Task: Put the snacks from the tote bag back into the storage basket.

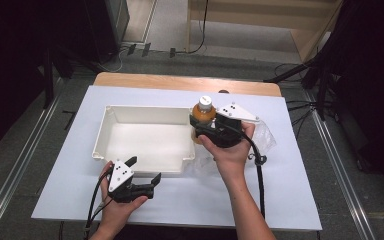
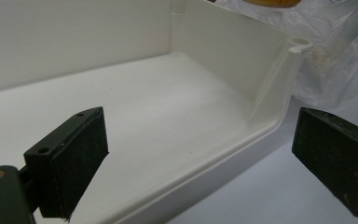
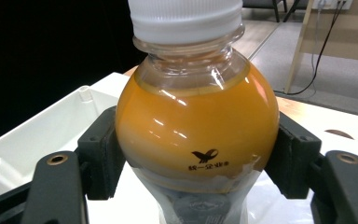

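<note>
A clear bottle of orange juice [image 1: 203, 114] with a white cap stands upright in my right gripper [image 1: 205, 131], which is shut on its round body just beyond the white tray's right wall. In the right gripper view the bottle [image 3: 196, 121] sits squeezed between both black pads. My left gripper [image 1: 142, 170] rests low at the tray's near edge, open, with nothing between its pads [image 2: 81, 156]. The white tray [image 1: 111, 116] lies in the middle of the table; in the left gripper view its near right corner [image 2: 279, 93] rises ahead.
A crumpled clear plastic bag [image 1: 265, 135] lies right of the tray, behind my right hand; the bag [image 2: 335, 51] also lies beyond the tray's corner in the left gripper view. A white sheet [image 1: 290, 200] covers the wooden table [image 1: 180, 81]. Dark stands and cables flank the table.
</note>
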The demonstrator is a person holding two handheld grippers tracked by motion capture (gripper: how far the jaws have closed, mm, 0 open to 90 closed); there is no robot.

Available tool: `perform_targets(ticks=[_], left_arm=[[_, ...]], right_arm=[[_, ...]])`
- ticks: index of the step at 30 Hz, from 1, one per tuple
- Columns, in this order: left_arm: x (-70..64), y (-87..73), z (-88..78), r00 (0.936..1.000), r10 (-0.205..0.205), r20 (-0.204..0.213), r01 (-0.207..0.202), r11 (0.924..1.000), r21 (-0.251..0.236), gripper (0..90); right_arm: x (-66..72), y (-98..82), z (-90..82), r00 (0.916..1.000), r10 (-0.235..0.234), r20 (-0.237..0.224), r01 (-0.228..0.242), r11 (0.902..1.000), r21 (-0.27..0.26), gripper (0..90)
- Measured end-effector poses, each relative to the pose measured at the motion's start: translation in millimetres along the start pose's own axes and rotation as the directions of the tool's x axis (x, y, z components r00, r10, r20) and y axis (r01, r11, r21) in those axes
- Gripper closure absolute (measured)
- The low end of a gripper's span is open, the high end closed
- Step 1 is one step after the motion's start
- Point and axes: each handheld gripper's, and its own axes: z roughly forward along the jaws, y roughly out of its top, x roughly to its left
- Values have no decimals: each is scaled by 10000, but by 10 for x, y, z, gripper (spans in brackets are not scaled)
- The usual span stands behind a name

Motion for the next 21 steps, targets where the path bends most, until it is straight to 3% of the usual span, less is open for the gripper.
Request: perform_targets(ticks=[11, 21], left_arm=[[7, 2, -1, 10000, -46, 6, 46, 10000, 19, 37], [43, 9, -26, 9990, -96, 448, 99, 9999, -60, 37]], right_arm=[[123, -14, 144, 9998, -58, -213, 60, 9999, 110, 314], [209, -4, 270, 9992, -155, -372, 162, 9997, 185, 313]])
